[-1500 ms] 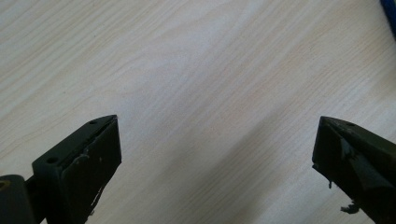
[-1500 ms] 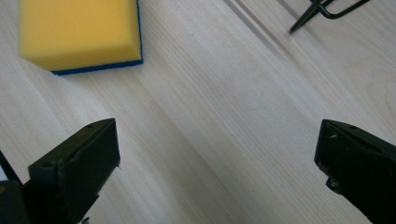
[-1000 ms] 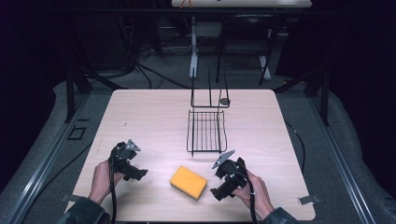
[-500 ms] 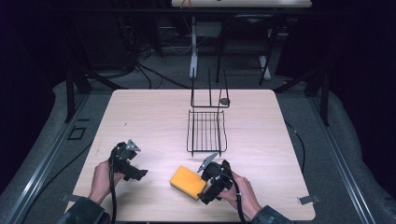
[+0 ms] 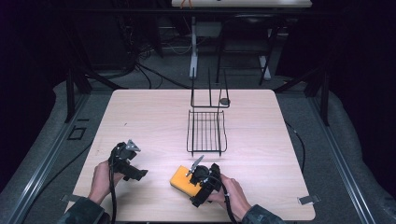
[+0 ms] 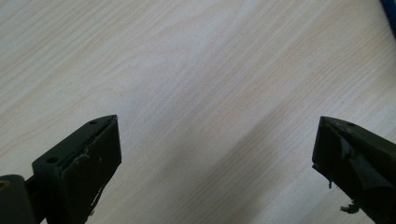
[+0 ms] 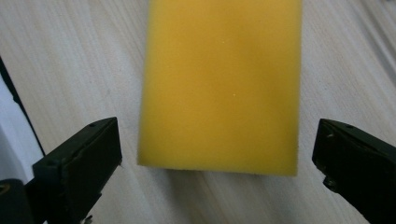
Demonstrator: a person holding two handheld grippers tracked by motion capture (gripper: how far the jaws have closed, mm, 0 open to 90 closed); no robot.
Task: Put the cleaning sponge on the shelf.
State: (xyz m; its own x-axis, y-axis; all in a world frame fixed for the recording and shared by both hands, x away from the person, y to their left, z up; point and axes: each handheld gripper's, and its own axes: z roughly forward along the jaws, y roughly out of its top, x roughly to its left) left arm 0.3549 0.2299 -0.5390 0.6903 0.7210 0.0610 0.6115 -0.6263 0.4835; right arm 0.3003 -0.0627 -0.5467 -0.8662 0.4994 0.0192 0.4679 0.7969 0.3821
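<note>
The flat yellow rectangular foam sponge [image 5: 183,180] lies on the pale wood-grain table [image 5: 154,116], down toward the near edge at about 6 o'clock from the table's middle, and a little toward 7 o'clock of the black wire dish rack [image 5: 206,131] that stands near the centre. From where I stand the right gripper [image 5: 200,183] is right over the sponge's 3 o'clock end, touching or just above it; I cannot tell which from the high view. In the right gripper view its two black jaws stand wide apart, one on each side of the sponge [image 7: 219,84], with bare table showing between each jaw and the sponge's long edges, so nothing is held yet.

The left gripper [image 5: 127,161] sits well apart at about 9 o'clock of the sponge, held low over the table. In the left gripper view its jaws are spread wide too, with just the bare wood [image 6: 196,84] between them.

That sponge looks light and soft, the sort of thing that will squash under a pinch rather than slip. My guess is the jaws should close across its narrow width, on the two long sides near the end facing the gripper, and only firmly enough to dent the foam. It won't break, but a grip too near a corner could let it twist or droop
</note>
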